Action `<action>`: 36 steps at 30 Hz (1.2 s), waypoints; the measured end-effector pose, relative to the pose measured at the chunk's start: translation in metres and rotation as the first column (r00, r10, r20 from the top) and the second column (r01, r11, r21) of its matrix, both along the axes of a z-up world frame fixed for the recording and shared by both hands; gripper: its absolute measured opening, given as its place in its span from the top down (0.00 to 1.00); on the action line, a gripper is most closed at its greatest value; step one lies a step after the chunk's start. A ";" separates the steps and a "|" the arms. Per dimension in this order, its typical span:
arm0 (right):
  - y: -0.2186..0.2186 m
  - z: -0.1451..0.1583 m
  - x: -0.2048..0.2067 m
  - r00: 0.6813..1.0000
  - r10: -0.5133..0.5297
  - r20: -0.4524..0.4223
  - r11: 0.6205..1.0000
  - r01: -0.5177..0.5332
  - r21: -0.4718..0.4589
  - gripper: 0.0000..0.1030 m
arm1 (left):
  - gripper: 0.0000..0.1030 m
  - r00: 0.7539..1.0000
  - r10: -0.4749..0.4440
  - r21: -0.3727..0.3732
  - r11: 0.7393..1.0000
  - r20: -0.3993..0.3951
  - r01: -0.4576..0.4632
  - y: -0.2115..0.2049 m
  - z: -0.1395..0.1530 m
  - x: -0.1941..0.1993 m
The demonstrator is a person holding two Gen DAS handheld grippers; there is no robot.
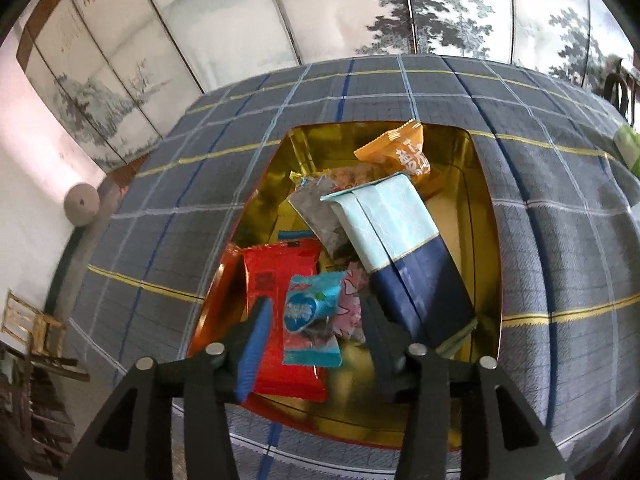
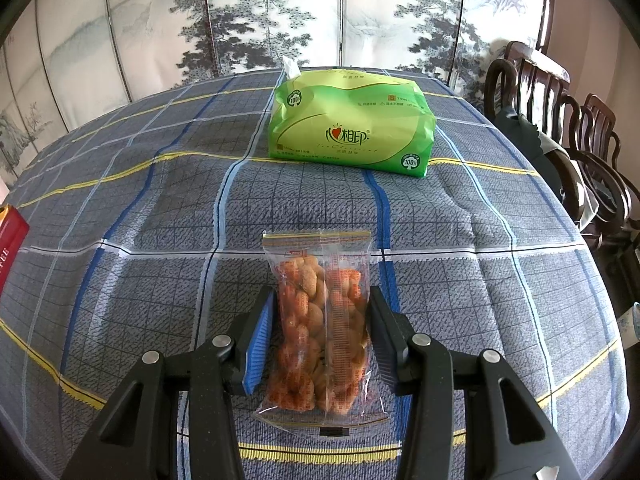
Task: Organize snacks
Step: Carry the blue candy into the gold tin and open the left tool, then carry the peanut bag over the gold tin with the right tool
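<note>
While the clear snack packet [image 2: 320, 320] lies flat near the bench's front edge, the right tool [image 2: 320, 332] straddles it.
Its jaws stand open, gripping nothing, apparently poised to close; the left tool [image 1: 316, 328] hovers open over the gold tin [image 1: 486, 216] of collected snacks.

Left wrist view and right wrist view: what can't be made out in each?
- Left wrist: snacks at the bottom of the gold tin are buried under the blue-white packet and red packet.
- Right wrist: the red box is cut off by the left edge; small print on the green tissue pack is unreadable.
</note>
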State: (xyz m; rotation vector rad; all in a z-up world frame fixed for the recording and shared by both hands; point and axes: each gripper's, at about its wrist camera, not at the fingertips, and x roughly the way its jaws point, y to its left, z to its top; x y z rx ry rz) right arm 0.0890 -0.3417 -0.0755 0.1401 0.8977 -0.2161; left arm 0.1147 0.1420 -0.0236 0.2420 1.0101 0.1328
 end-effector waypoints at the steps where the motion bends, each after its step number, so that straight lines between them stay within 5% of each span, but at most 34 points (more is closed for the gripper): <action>1: -0.001 0.000 -0.001 1.000 0.000 0.000 1.000 0.000 -0.002 0.58 | 0.51 1.000 -0.003 0.008 1.000 0.005 0.003 -0.001 0.000 -0.002; 10: -0.002 0.000 -0.003 1.000 -0.016 -0.004 1.000 0.016 -0.010 0.66 | 0.45 0.999 0.001 0.050 0.999 0.055 -0.003 -0.006 0.011 -0.019; 18: 0.005 0.007 0.001 1.000 -0.019 0.003 0.997 0.019 0.080 0.66 | 0.45 0.996 -0.020 0.074 0.997 0.090 0.014 -0.008 0.021 -0.032; 36: 0.133 0.035 0.009 0.980 0.186 0.065 0.957 -0.196 0.213 0.66 | 0.45 0.995 -0.016 0.026 1.000 0.096 0.014 0.001 0.030 -0.051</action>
